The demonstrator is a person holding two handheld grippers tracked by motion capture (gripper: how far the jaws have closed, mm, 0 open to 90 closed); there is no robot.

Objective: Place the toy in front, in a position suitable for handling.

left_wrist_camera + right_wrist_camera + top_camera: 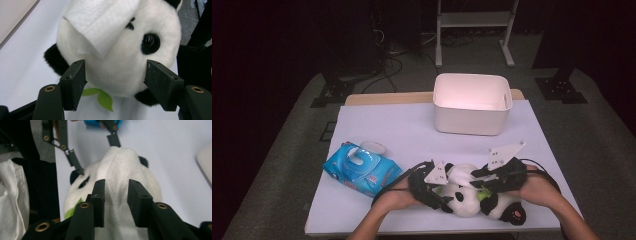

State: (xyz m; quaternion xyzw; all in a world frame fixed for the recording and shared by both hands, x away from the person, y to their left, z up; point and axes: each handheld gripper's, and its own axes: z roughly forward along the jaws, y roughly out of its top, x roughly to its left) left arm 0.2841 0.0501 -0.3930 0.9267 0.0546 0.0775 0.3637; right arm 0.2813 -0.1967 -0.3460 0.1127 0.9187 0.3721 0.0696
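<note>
A black-and-white panda plush lies at the table's front edge with a white tissue draped over its head. My left gripper comes in from the left. In the left gripper view its jaws press on both sides of the panda's head, below the tissue; a green leaf hangs under the chin. My right gripper reaches in from the right. Its jaws pinch the bunched tissue on top of the head, with the left gripper beyond.
A blue wet-wipe pack lies left of the panda, its lid flap open. A white plastic bin stands at the back of the white-covered table. Bare tabletop lies between the bin and the panda.
</note>
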